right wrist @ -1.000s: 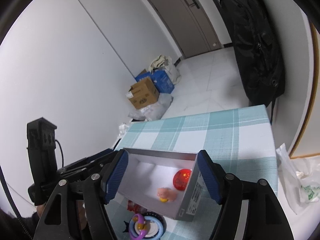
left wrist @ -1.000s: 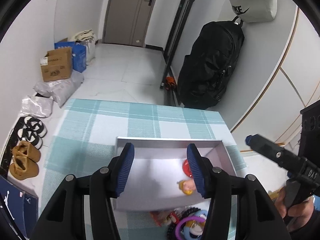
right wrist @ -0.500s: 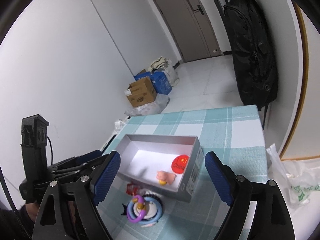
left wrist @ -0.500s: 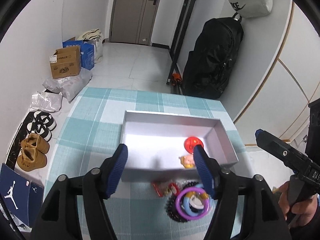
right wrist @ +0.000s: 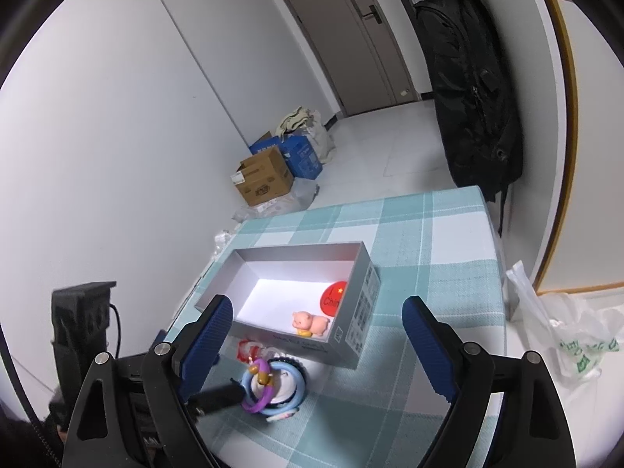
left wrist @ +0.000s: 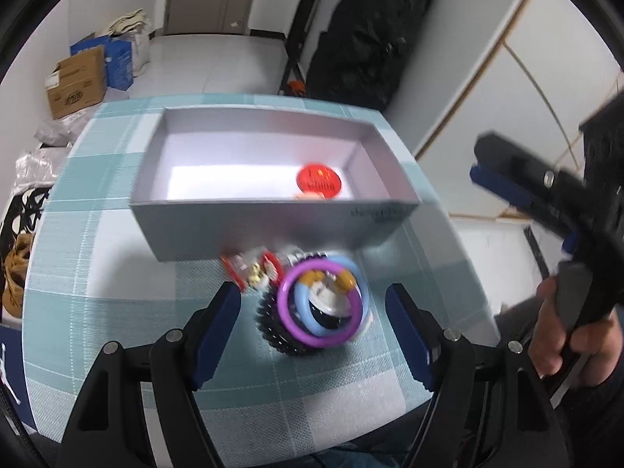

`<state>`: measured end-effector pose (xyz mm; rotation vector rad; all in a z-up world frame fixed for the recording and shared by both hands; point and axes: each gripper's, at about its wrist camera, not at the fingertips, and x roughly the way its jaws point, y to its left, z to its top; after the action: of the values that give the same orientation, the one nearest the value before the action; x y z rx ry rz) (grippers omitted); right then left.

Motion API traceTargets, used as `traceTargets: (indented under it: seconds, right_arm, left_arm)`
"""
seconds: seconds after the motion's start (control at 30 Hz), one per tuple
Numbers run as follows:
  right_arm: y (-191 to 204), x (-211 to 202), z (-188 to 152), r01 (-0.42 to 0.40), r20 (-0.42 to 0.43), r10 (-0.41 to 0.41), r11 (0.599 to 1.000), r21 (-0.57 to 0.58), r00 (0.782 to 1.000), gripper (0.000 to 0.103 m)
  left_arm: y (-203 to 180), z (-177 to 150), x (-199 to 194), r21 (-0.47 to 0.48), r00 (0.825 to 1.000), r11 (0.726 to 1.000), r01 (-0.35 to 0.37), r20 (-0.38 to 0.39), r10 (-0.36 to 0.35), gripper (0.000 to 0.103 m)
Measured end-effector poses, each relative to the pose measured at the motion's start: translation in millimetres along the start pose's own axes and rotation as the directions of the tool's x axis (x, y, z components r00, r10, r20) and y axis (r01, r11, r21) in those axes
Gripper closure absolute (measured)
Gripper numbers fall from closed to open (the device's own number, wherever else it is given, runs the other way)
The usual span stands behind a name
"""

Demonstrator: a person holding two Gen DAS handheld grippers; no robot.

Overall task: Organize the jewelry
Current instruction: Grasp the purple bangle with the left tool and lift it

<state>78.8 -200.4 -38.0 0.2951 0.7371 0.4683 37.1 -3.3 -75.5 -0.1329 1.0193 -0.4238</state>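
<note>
Left gripper (left wrist: 312, 314): jaws just widened, empty, straddling purple plastic ring (left wrist: 321, 306) below. Step: pickup approach. Next: descend, clamp. Right gripper (right wrist: 318, 337): released, idle.

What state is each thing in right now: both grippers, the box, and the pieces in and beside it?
left gripper: open, jaws just widened, pile between them untouched
right gripper: open, holding nothing
grey box: lidless, upright on the checked cloth
red badge: flat inside the box
pink pig: inside the box, by its near wall
purple ring: outside, atop the pile
blue ring: outside, in the pile
</note>
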Motion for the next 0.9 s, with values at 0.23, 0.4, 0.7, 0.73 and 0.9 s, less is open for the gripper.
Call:
traceTargets:
  seconds: [0.23, 0.4, 0.7, 0.73, 0.9]
  right_arm:
    - [1, -1, -3, 0.01, -0.006, -0.01, 1.0, -0.022, 1.0, 0.013]
    - [1, -2, -4, 0.009, -0.007, -0.009, 1.0, -0.024, 1.0, 0.013]
    - [4, 0, -4, 0.012, -0.013, -0.013, 0.999, -0.04, 1.0, 0.013]
    - [5, -1, -4, 0.013, -0.011, -0.014, 0.999, -0.044, 1.0, 0.013]
    - [5, -1, -4, 0.01, -0.009, -0.011, 0.999, -0.046, 1.0, 0.013]
  left_arm:
    - [-4, -1, 14, 0.043, 0.999, 0.999, -0.012, -0.052, 0.014, 0.03]
    - [-1, 0, 14, 0.027, 0.999, 1.0, 0.009, -0.049, -0.008, 0.031]
    - [-8, 1, 19, 0.074, 0.999, 0.997, -0.019, -0.043, 0.022, 0.052]
    - [-10, 1, 19, 0.087, 0.998, 0.996, -0.034, -0.04, 0.038, 0.053]
    - [-8, 1, 18, 0.09, 0.999, 0.996, -0.027, -0.041, 0.031, 0.056]
